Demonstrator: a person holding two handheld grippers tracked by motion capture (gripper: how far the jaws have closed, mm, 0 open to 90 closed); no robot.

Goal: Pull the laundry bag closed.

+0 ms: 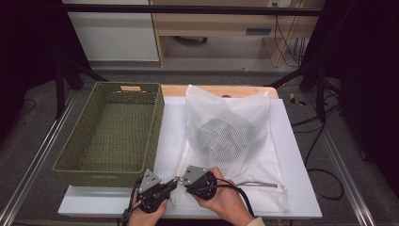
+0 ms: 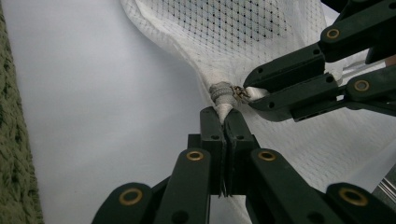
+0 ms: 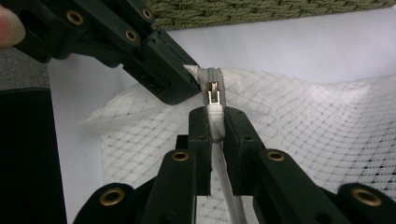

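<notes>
The white mesh laundry bag (image 1: 235,141) lies flat on the white sheet that covers the desk (image 1: 301,197), to the right of the basket, with a grey bundle of cloth (image 1: 221,136) showing through its netting near the middle. At the bag's near left corner sits the end of its zipper, and both grippers meet there. In the right gripper view the small metal zipper slider (image 3: 213,92) stands at the grey end of the zipper tape, and its white pull tab (image 3: 215,122) runs down from it into the right gripper (image 3: 215,126), whose fingers are closed narrowly on that tab, one pad on each side. The left gripper (image 2: 225,122) holds the bag's corner just beside the slider: in the left gripper view its fingers are pressed together on a pinch of white fabric right under the grey zipper end (image 2: 223,93), and the right gripper's fingers come in from the right and touch the same spot. In the high view the two grippers lie close together at the near edge of the desk, each in one of the person's hands, their tips nearly touching. The green woven basket (image 1: 113,174) stands on the left of the desk, just beside the bag and apart from it.
</notes>
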